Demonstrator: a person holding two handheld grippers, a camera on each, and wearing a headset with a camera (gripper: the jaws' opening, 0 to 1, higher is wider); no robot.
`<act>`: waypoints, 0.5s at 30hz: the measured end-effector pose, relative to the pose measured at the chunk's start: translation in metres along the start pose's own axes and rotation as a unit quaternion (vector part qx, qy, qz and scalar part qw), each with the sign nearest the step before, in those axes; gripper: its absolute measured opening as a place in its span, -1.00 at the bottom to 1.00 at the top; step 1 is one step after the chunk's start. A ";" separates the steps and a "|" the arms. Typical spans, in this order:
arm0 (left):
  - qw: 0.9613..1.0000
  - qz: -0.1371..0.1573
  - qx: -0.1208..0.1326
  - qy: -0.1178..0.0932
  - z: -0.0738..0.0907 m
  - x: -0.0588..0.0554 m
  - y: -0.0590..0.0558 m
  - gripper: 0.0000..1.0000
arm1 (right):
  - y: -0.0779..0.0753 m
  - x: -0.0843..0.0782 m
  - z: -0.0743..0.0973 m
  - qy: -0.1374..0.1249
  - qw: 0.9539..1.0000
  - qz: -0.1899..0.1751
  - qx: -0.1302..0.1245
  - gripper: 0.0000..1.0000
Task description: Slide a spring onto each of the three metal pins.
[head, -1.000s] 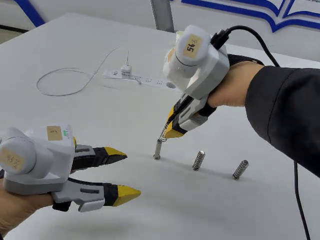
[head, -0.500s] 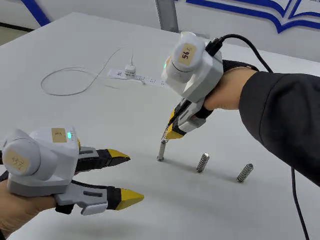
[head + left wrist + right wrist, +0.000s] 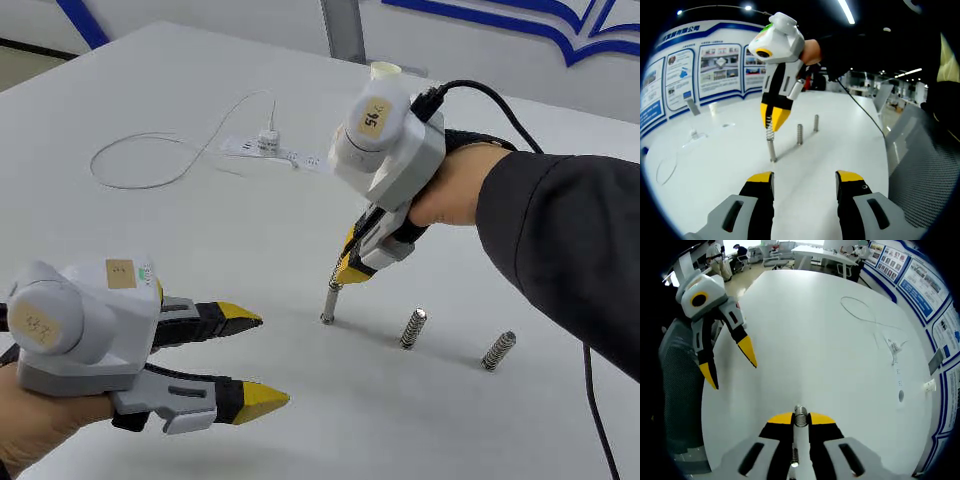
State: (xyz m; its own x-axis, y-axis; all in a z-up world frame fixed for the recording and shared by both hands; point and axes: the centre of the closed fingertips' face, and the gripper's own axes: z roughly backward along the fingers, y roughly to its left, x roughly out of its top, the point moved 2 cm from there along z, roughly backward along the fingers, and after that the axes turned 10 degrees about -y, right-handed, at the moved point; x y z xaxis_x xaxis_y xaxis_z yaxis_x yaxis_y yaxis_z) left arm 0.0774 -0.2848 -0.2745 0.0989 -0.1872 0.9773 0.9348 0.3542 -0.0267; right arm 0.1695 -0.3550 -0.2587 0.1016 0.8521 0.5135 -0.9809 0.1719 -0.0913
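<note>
Closest to me, low on the left of the head view, my left gripper (image 3: 258,360) hovers over the worktop (image 3: 420,430). Its two yellow-tipped jaws are spread wide and hold nothing. In the left gripper view, the gap between those jaws frames the work ahead.

Just beyond, a bare metal pin (image 3: 328,303) stands upright on the worktop. My right gripper (image 3: 350,268) comes down on it steeply from above, its jaws pressed together on a spring (image 3: 336,275), pinching the coil near its upper end. In the right gripper view the coil sits squarely between the two yellow tips. The spring hangs below the tips in line with the pin, and its lower end meets the pin's top. I cannot tell how far, if at all, it sits over the pin.

To the right of that pin, in a row and set apart from one another, a second spring (image 3: 412,330) sits around the second pin (image 3: 420,314). Further right, a third spring (image 3: 496,352) sits around the third pin (image 3: 509,337). Neither gripper touches these.

Farther back on the left, a white power strip (image 3: 270,150) lies flat on the worktop, with a thin white cable (image 3: 92,165) looping away from it. At the far edge, behind the right gripper, stands a small white cup (image 3: 385,70).
</note>
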 end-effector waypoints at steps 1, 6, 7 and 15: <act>1.000 0.000 0.000 0.000 0.000 0.000 0.000 0.00 | 0.000 -0.001 -0.001 0.001 1.000 0.002 0.000 -0.76; 1.000 0.001 0.000 0.001 0.000 -0.002 -0.001 0.00 | 0.000 -0.002 -0.006 0.007 1.000 -0.001 0.002 -0.76; 1.000 0.001 0.000 0.002 0.000 -0.002 -0.001 -0.01 | 0.000 -0.003 -0.007 0.008 1.000 -0.001 0.003 -0.76; 1.000 0.003 0.003 0.002 0.002 -0.004 0.001 -0.02 | 0.000 -0.009 -0.017 0.018 1.000 -0.005 0.005 -0.76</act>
State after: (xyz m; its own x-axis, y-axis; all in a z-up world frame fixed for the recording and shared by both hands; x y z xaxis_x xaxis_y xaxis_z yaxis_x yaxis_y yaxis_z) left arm 0.0773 -0.2820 -0.2777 0.1067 -0.1894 0.9761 0.9321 0.3608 -0.0319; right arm 0.1717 -0.3545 -0.2781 0.1163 0.8681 0.4825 -0.9815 0.1747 -0.0777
